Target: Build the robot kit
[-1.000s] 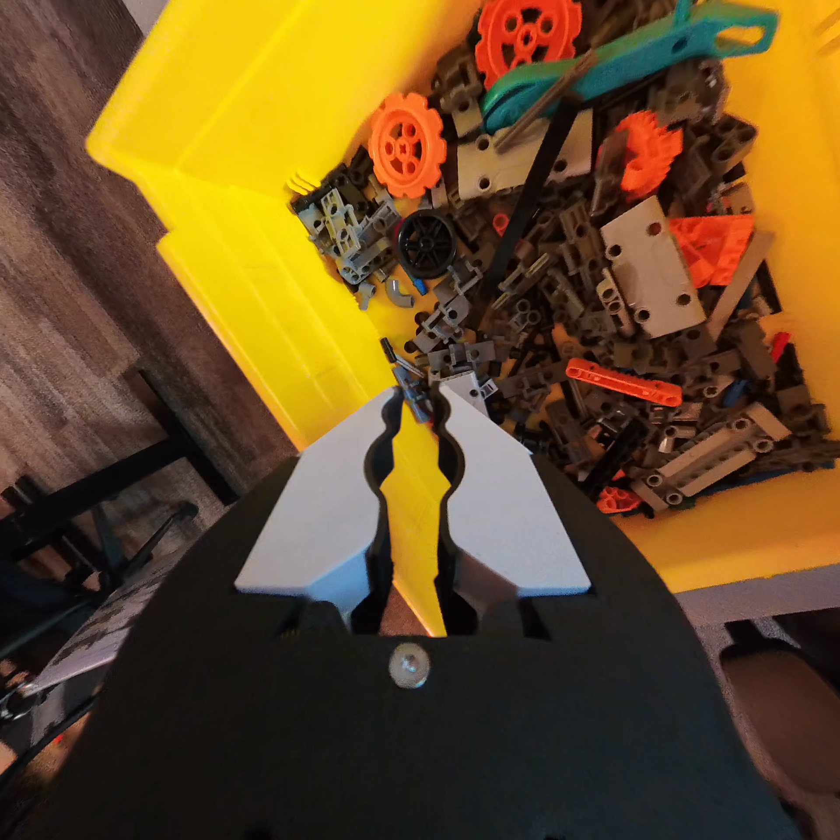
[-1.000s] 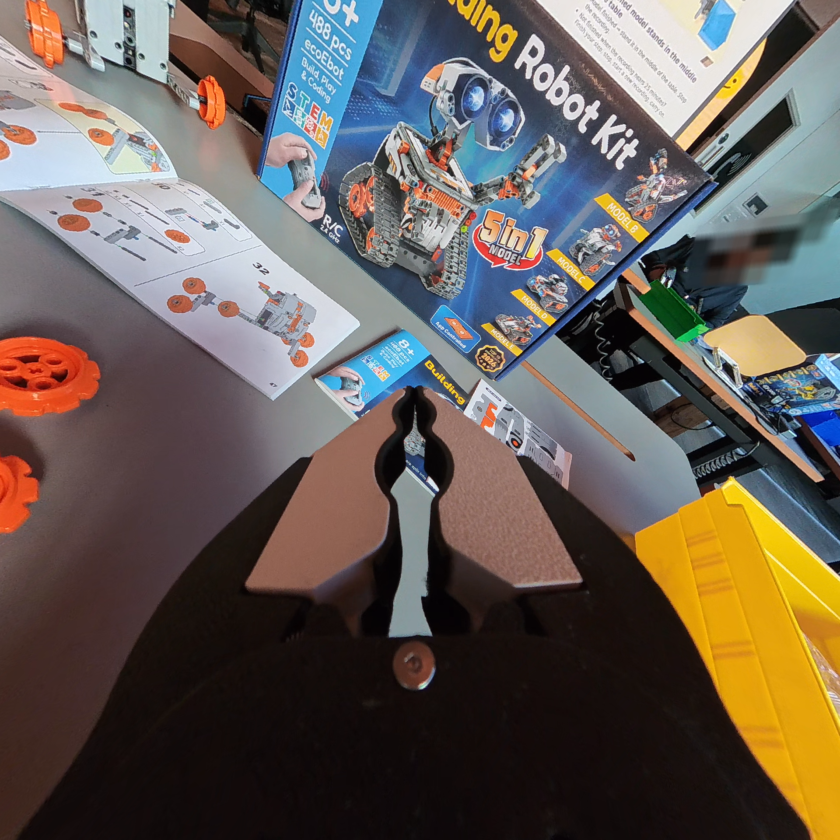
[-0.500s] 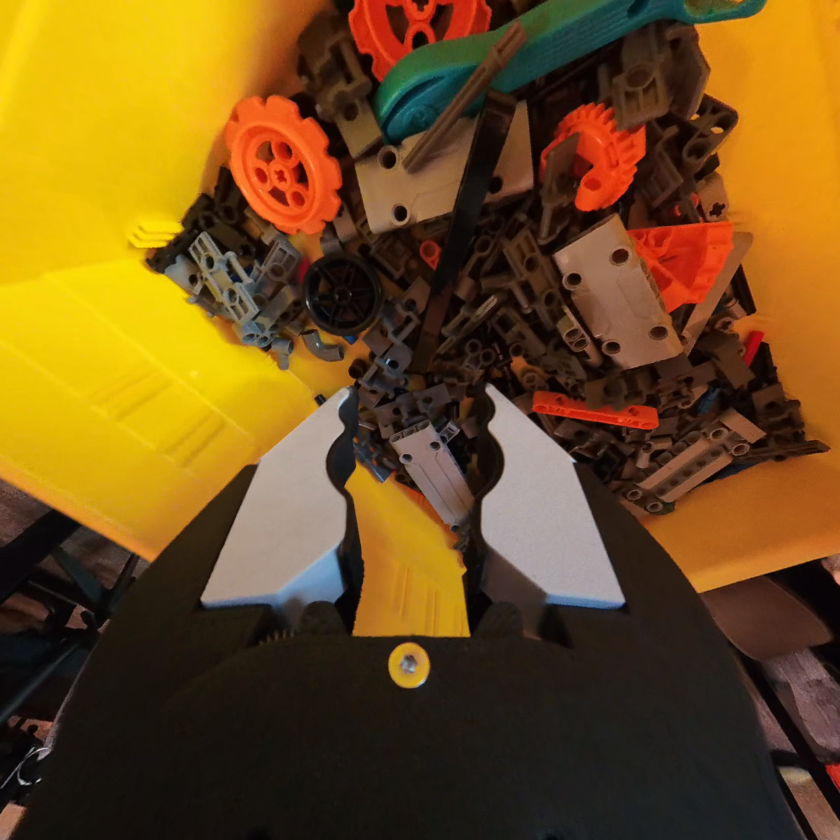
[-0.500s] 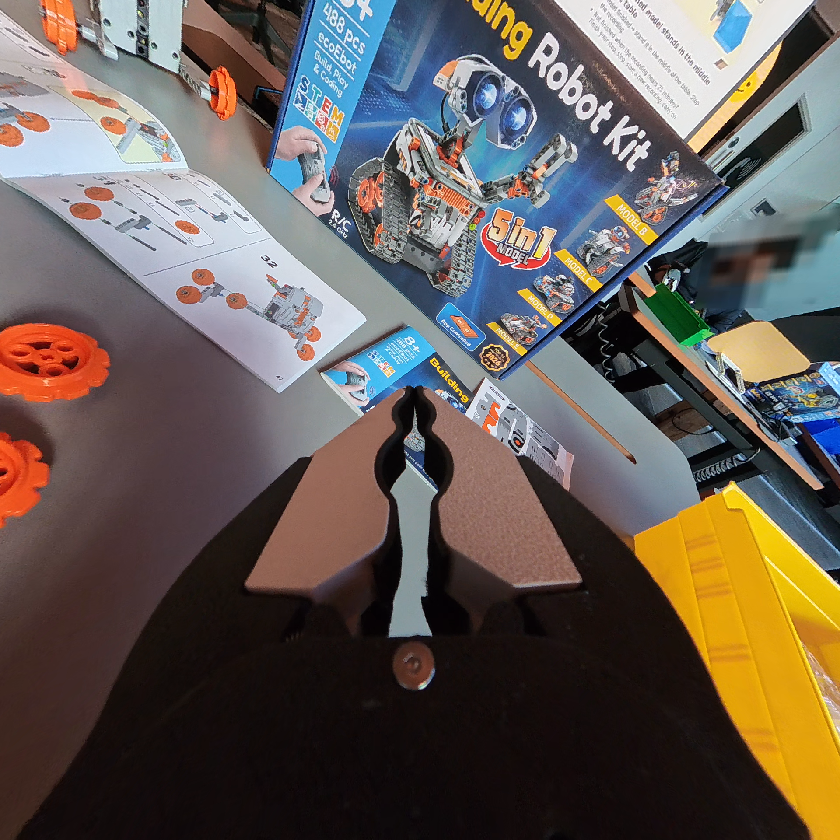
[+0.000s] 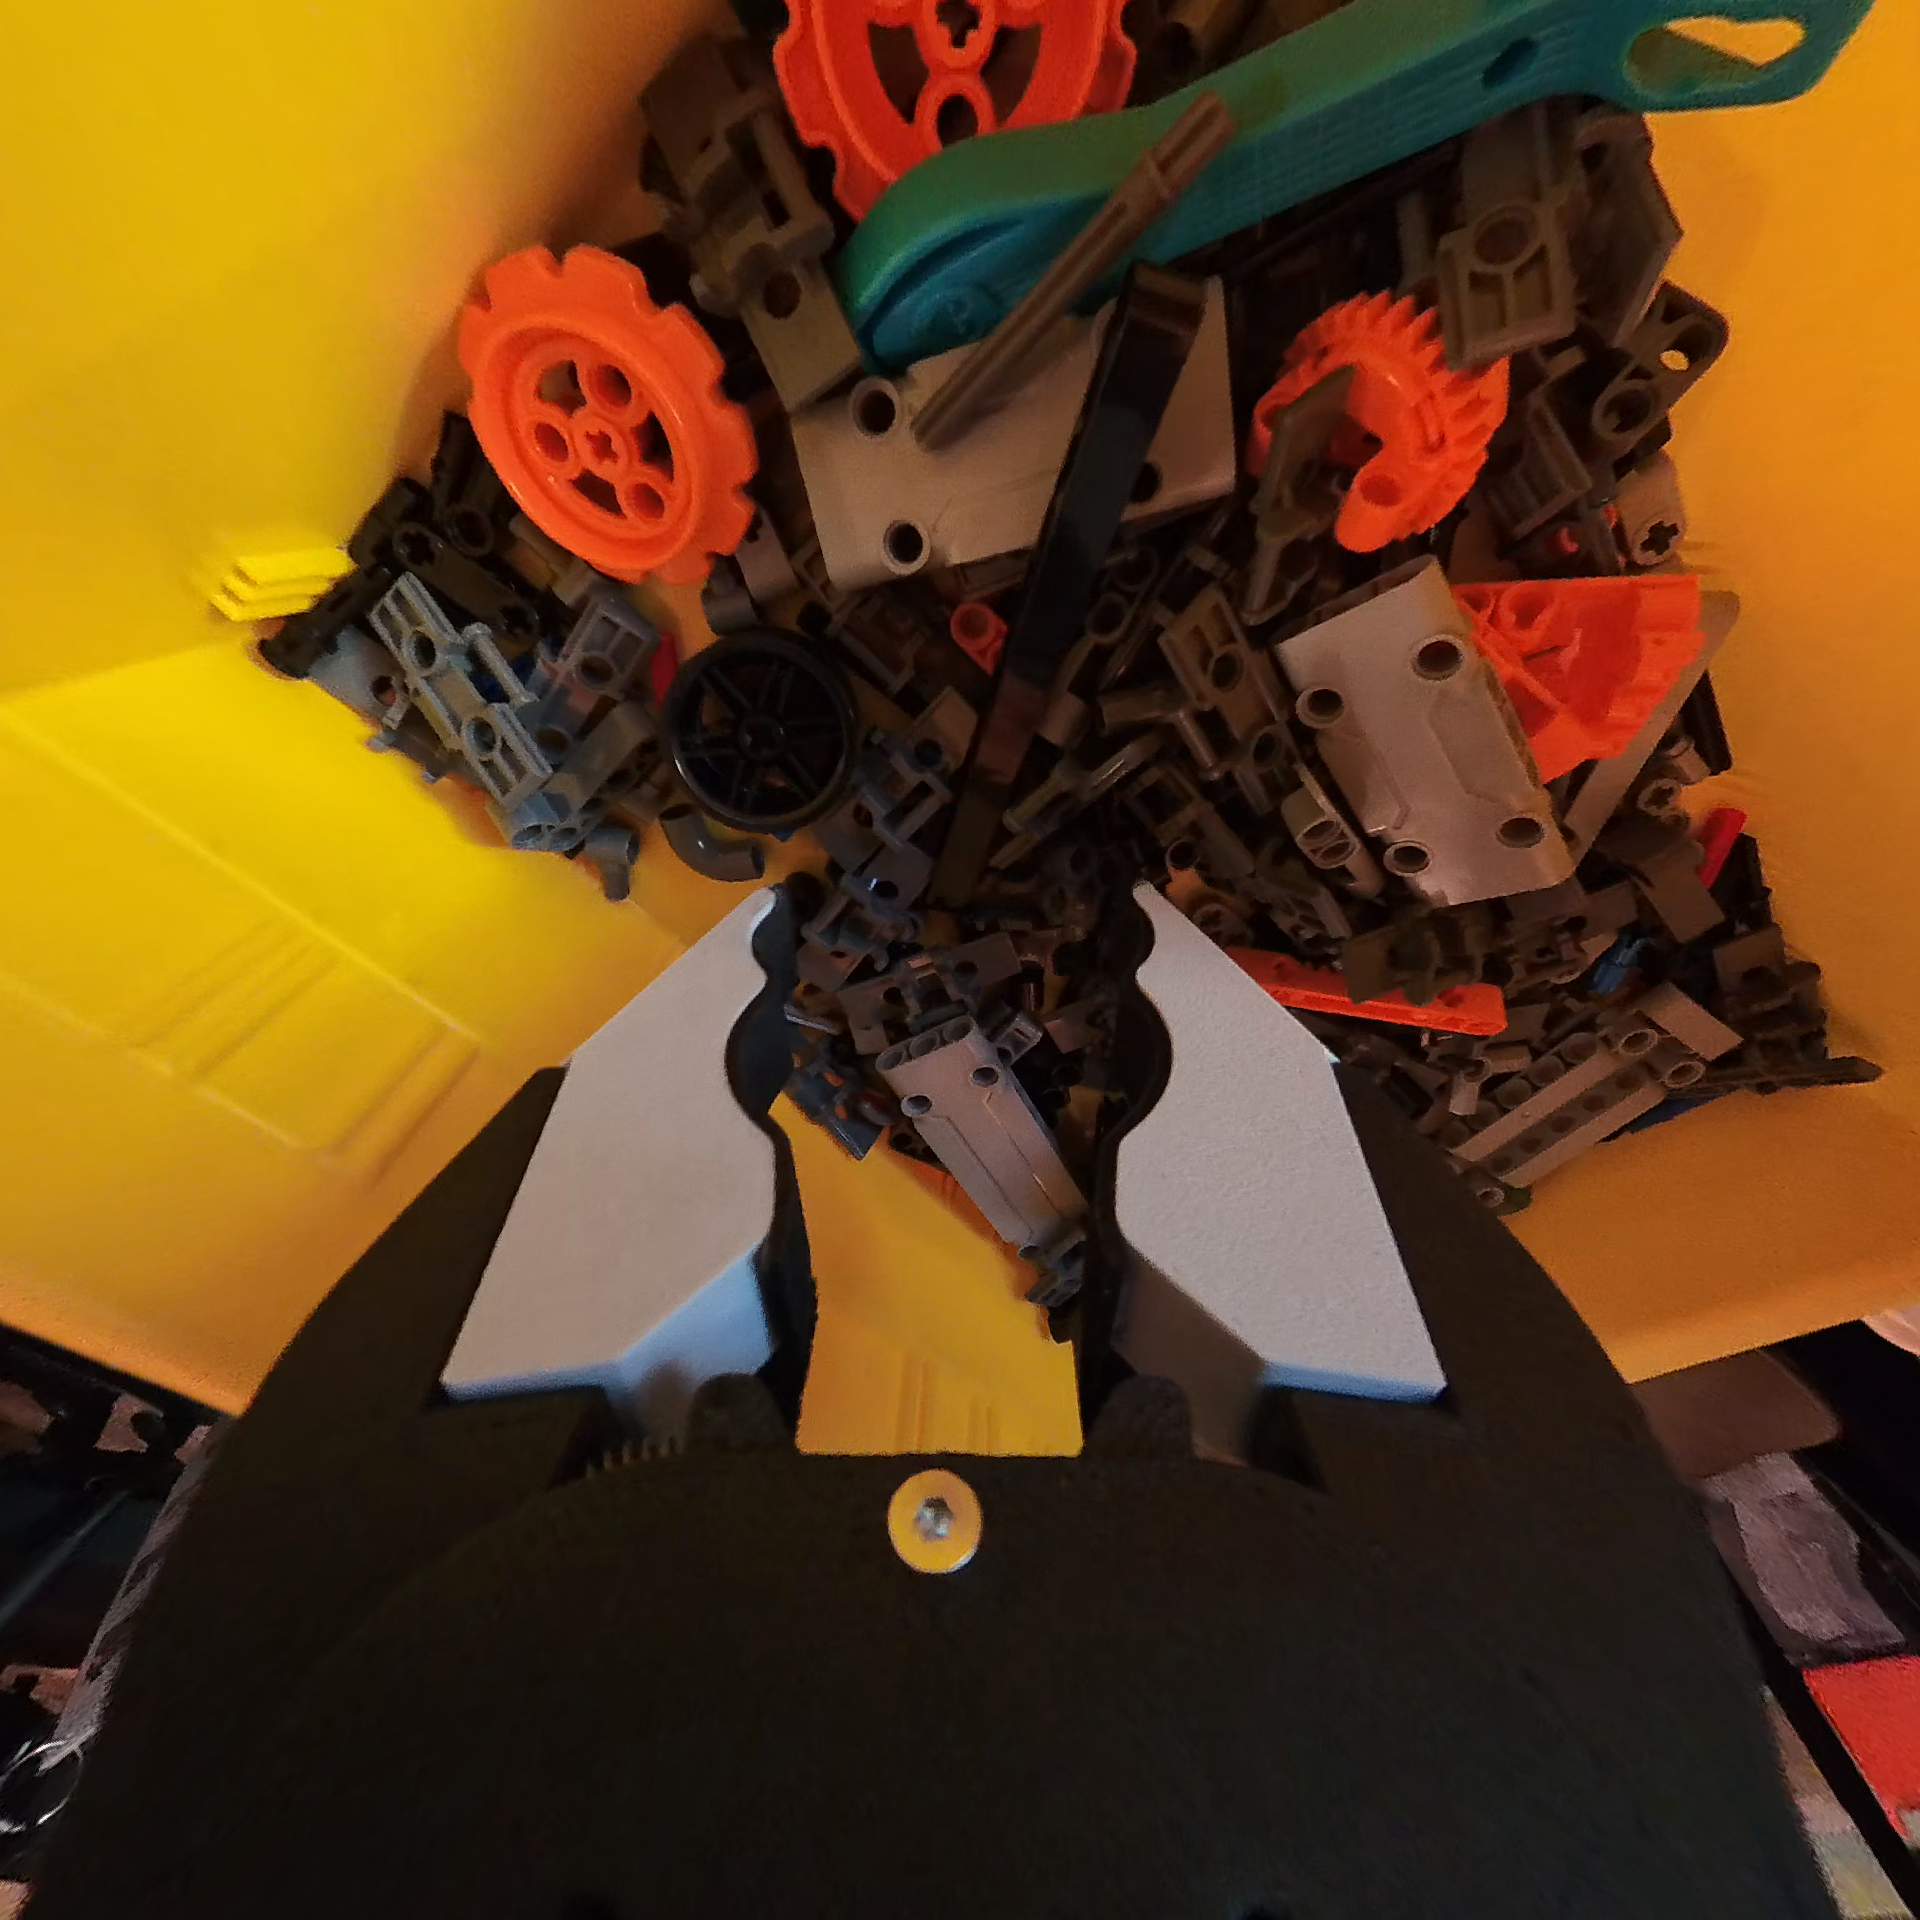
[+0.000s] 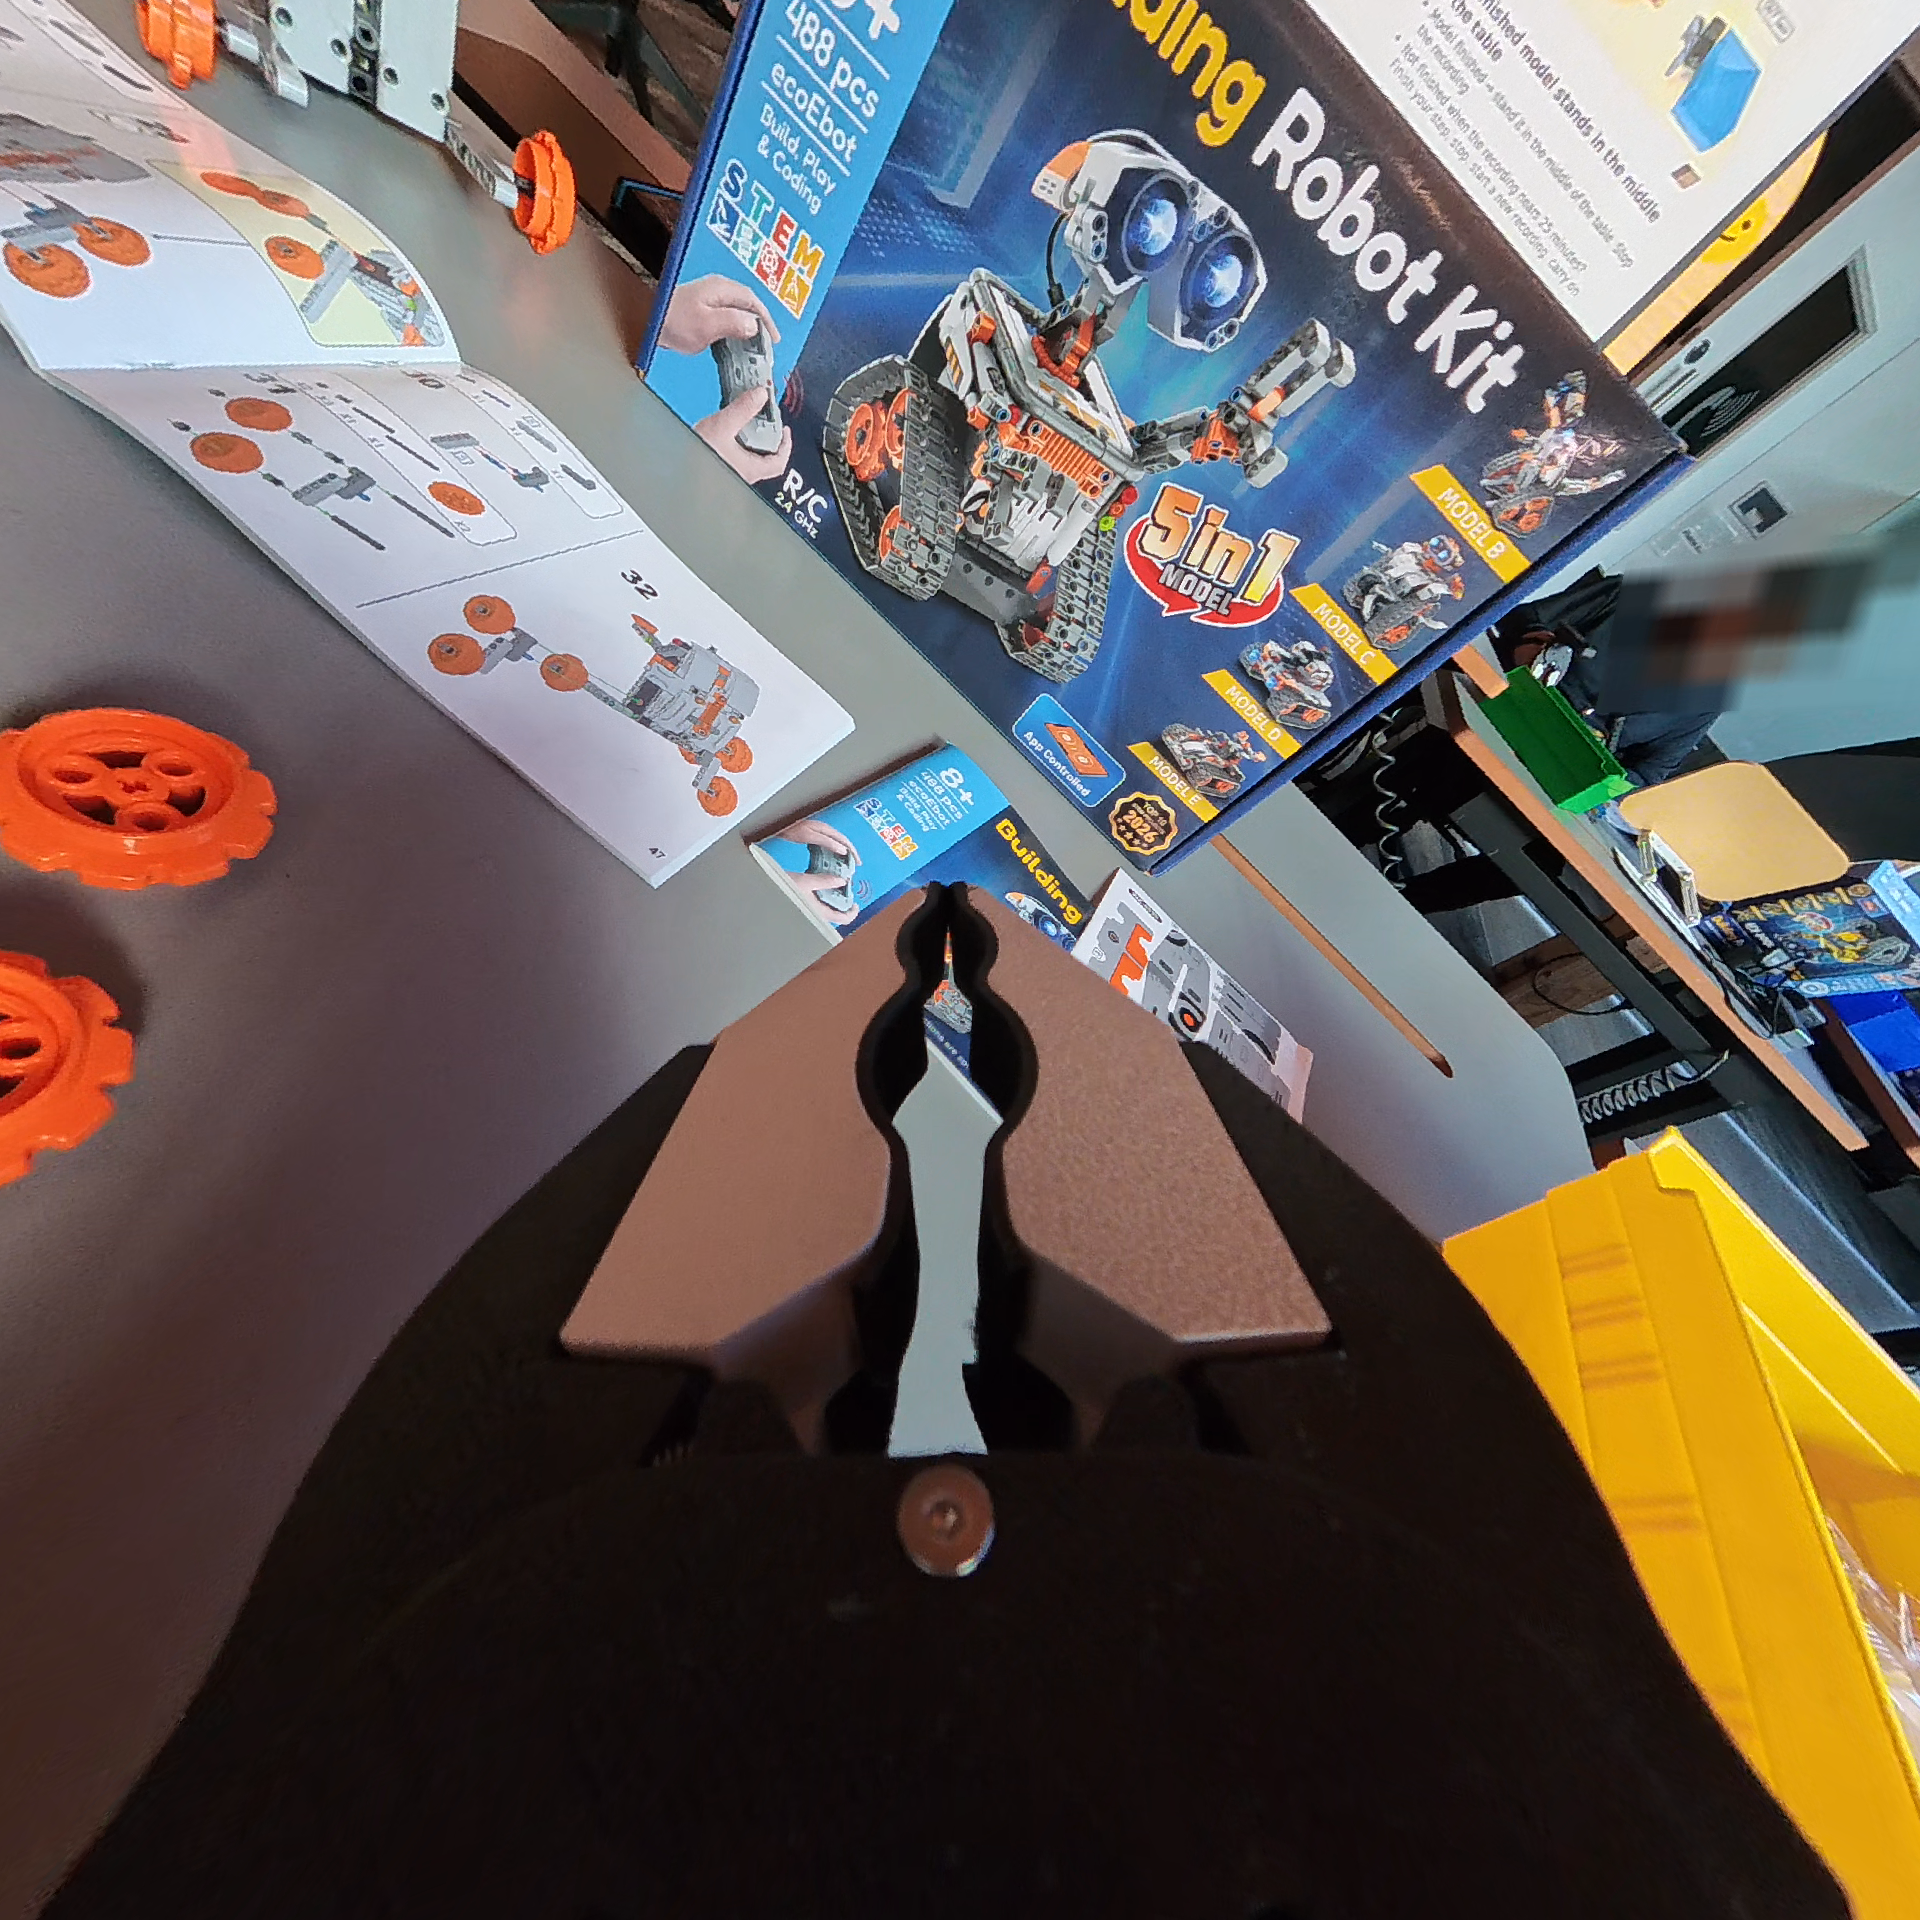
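Yellow bin (image 5: 260,935) held a heap of parts; the left gripper (image 5: 954,914), jaws spread, hung over its near edge. A grey beam (image 5: 977,1132) lay between the jaws, long axis running toward the right one, its near end hidden there; contact was unclear. Beside the bin, the right gripper (image 6: 948,896), jaws pressed together and empty, hovered over a booklet (image 6: 914,821).

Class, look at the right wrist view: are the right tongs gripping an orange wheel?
No: the right tongs are shut on nothing, and both orange wheels lie apart on the grey table.
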